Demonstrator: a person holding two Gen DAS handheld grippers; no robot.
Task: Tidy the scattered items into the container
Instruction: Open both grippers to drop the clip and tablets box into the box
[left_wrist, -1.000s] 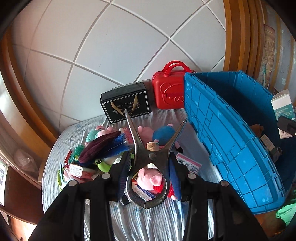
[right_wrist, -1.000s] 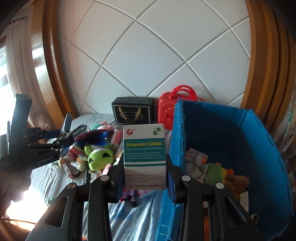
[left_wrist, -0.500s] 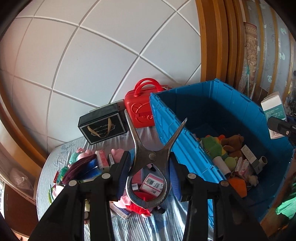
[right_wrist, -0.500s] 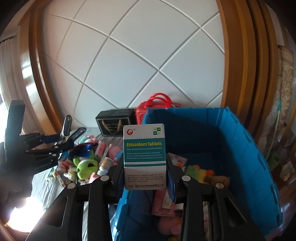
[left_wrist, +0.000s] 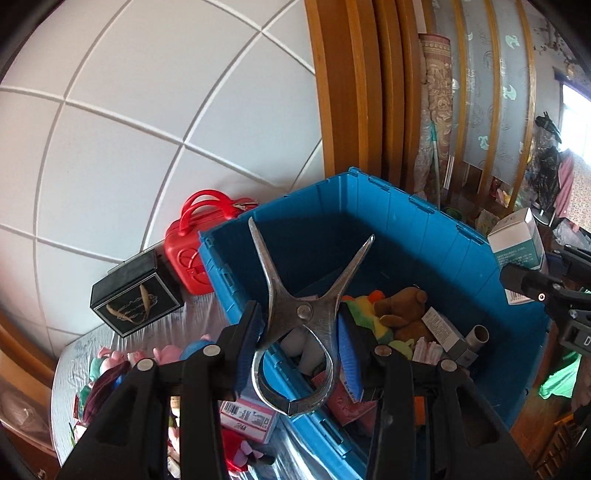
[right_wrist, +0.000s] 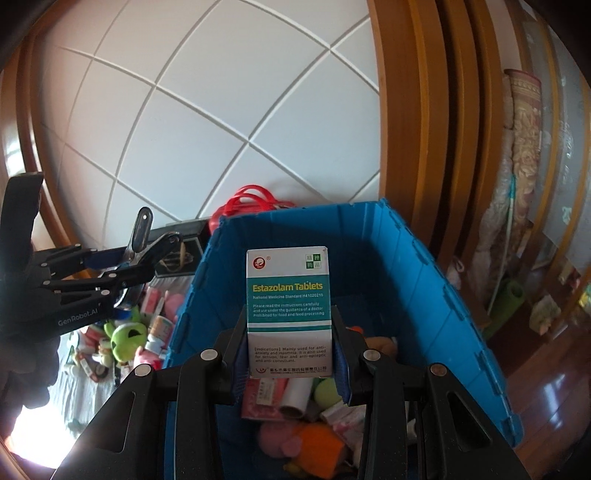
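Note:
My left gripper is shut on a metal clamp, its prongs pointing up over the near-left rim of the blue crate. My right gripper is shut on a white and teal Estazolam tablet box, held upright above the blue crate. The crate holds soft toys, boxes and tubes. More toys and packets lie scattered on the silver-covered table left of the crate. The tablet box also shows at the right in the left wrist view.
A red case and a black gift box stand behind the table against the white tiled wall. A wooden frame rises behind the crate. Clutter and a wooden floor lie to the right.
Both grippers have moved right from over the table to over the crate, each still holding its item. The crate's inside now fills both views.

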